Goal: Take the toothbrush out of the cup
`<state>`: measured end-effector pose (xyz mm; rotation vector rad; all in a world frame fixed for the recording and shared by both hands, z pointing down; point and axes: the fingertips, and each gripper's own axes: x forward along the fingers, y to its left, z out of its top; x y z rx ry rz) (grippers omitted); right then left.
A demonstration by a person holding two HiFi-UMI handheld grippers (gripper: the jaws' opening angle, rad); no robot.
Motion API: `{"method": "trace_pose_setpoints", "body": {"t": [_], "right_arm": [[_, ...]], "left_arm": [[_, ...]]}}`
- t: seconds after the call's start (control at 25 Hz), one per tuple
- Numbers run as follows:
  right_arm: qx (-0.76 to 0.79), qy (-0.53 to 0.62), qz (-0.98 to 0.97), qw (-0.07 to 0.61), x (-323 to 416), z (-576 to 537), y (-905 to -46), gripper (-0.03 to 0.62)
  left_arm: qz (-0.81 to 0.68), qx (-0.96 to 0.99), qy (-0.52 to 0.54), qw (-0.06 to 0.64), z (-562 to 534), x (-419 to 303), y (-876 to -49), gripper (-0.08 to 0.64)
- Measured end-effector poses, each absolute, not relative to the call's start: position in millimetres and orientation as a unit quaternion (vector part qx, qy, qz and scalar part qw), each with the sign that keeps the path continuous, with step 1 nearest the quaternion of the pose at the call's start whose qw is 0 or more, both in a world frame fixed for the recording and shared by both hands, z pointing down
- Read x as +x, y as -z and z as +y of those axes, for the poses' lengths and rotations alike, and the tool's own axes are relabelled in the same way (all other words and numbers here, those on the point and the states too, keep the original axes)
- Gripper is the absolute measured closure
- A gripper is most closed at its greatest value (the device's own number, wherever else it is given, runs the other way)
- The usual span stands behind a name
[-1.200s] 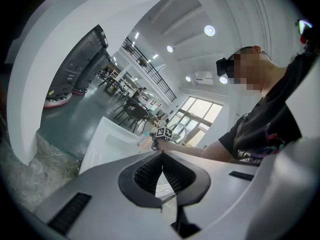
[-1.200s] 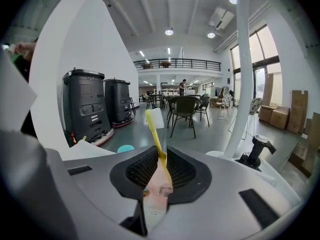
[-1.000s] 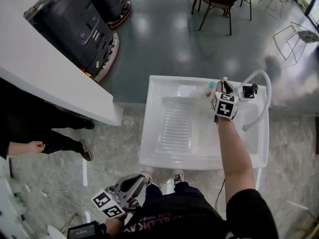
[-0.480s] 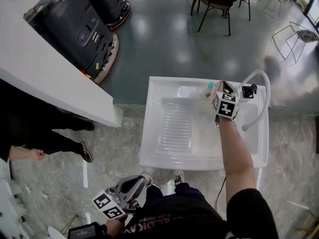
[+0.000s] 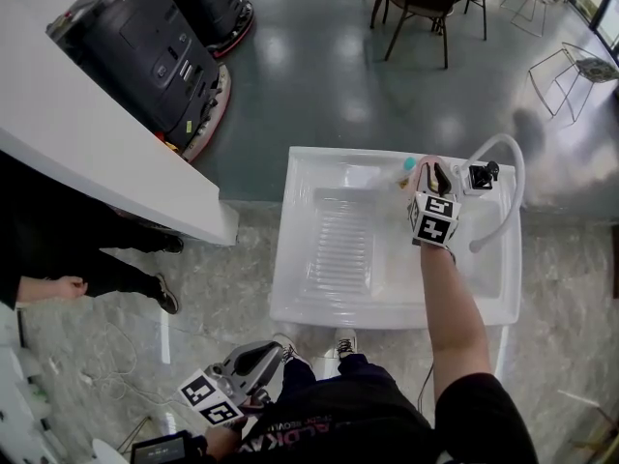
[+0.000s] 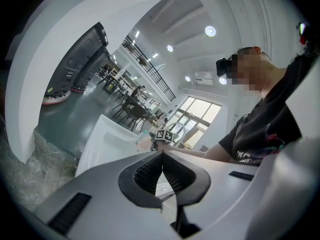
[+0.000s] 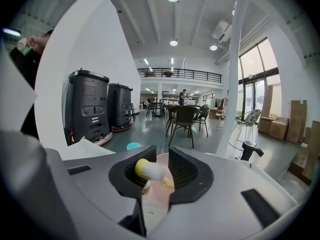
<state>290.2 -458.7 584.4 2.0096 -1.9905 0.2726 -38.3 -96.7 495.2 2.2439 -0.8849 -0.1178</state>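
Right tool [image 7: 162, 153]: jaws drawn narrow onto yellow plastic toothbrush [image 7: 146, 170]. Bristle end up, handle slanting toward 5 o'clock into pink plastic cup [image 7: 159, 200].
Cup sits at 1 o'clock corner of white moulded sink [image 5: 387, 309], near curved white faucet [image 5: 503, 177].
Left tool [image 6: 161, 156]: jaws together, empty, well apart at 7 o'clock.
Judgement: toothbrush light, stiff, slick. Hold handle below bristles. Light cup may tip.

R gripper [image 5: 435, 177] w/ toothbrush [image 7: 150, 173] now slightly back toward person, off sink's [image 5: 300, 259] rear edge.
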Motion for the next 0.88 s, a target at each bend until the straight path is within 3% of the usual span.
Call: {"method": "trace_pose_setpoints", "body": {"t": [0.88], "right_arm": [[0.697,-0.072,-0.693,0.168,288.3,-432.3,-591.6,0.528]], "left_arm": [[-0.34,0.87,0.046,0.354,-89.1,-33.9,-493.6,0.552]]}}
